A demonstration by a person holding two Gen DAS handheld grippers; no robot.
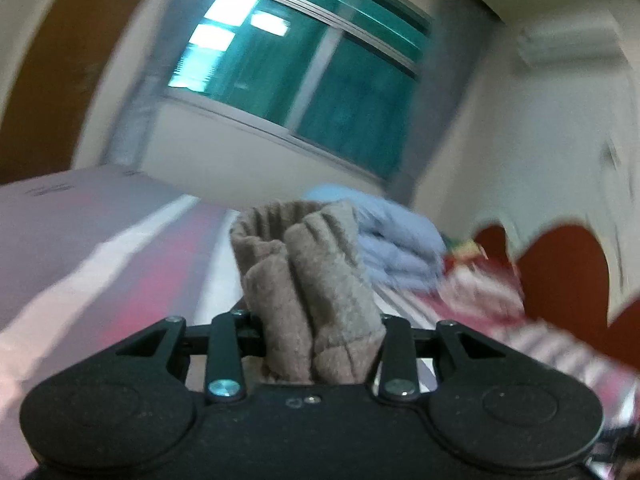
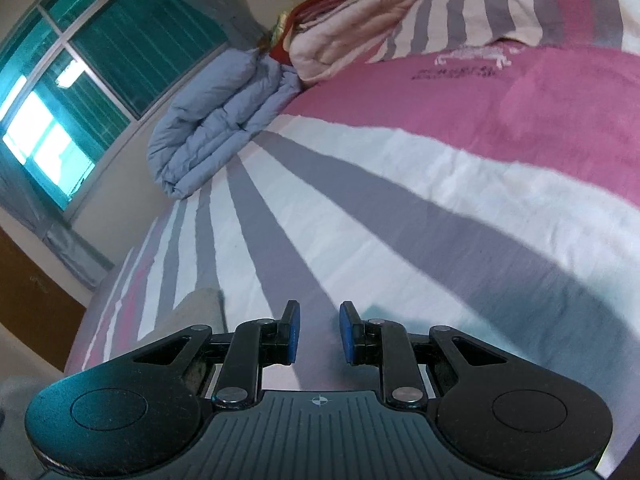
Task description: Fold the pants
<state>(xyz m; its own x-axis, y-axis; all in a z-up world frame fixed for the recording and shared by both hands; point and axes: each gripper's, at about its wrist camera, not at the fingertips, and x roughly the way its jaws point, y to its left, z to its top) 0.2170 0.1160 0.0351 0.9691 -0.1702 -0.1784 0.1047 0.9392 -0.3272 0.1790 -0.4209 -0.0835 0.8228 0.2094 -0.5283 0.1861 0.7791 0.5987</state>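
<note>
My left gripper [image 1: 320, 332] is shut on the tan fleece pants [image 1: 308, 280]. A thick bunch of the fabric stands up between its jaws and hides the fingertips. The left view is tilted and blurred, with the gripper raised above the bed. My right gripper [image 2: 319, 332] is open and empty, its blue pads [image 2: 294, 332] apart, low over the striped bedsheet [image 2: 360, 184]. A small piece of the tan pants [image 2: 200, 308] lies on the bed just left of the right gripper.
A folded blue quilt [image 2: 216, 128] lies at the far side of the bed below the window [image 2: 80, 60]. Folded white and pink bedding [image 2: 344, 16] and a red headboard [image 1: 560, 264] are beyond it. A striped pillow [image 2: 500, 4] lies at the head.
</note>
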